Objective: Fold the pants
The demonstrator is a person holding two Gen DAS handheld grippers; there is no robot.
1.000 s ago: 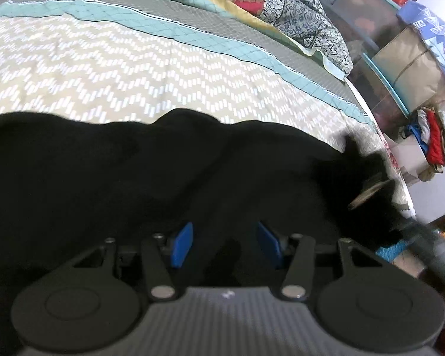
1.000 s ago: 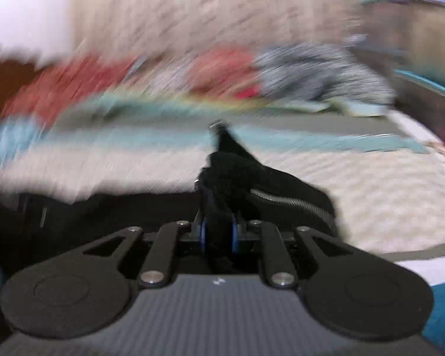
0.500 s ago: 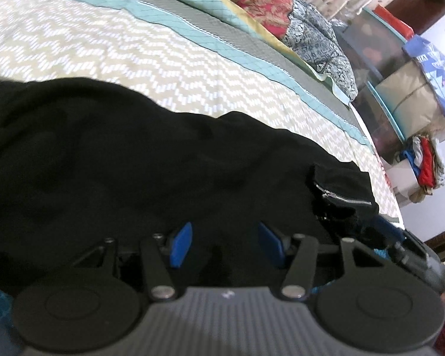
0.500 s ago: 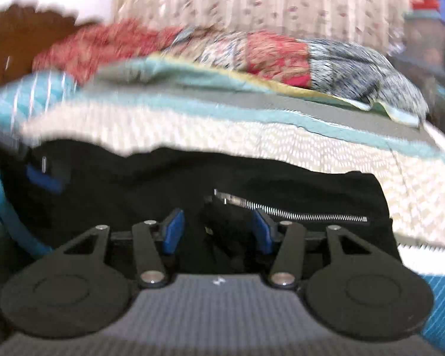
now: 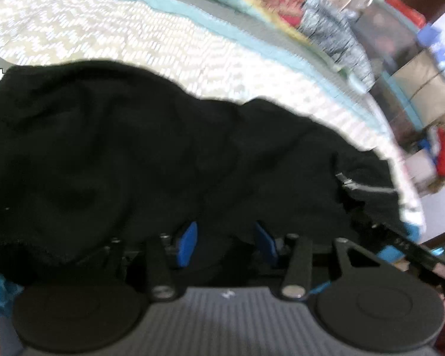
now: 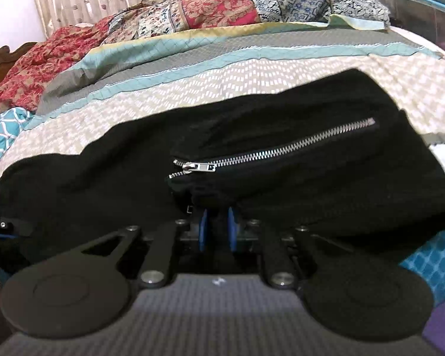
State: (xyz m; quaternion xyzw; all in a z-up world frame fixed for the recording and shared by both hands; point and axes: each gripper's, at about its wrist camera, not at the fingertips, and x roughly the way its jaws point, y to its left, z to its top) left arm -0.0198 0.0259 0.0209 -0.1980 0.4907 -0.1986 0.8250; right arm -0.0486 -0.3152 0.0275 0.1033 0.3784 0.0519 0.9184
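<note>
Black pants (image 5: 163, 154) lie bunched across the near edge of the bed. In the right wrist view the pants (image 6: 281, 124) show a silver zipper (image 6: 270, 152) running up to the right. My left gripper (image 5: 226, 243) is open, its blue pads (image 5: 187, 244) apart with black cloth lying between them. My right gripper (image 6: 218, 228) is shut on the pants' edge just below the zipper pull. The right gripper also shows at the right edge of the left wrist view (image 5: 400, 246).
The bed has a chevron quilt (image 5: 133, 38) with teal and grey stripes (image 6: 252, 56). A patchwork blanket (image 6: 216, 9) is heaped at the bed's far side. Shelves and boxes (image 5: 415, 68) stand past the bed's right edge.
The right gripper, open half a second ago, has closed on the pants below the zipper. The left gripper stayed open and the cloth shifted slightly.
</note>
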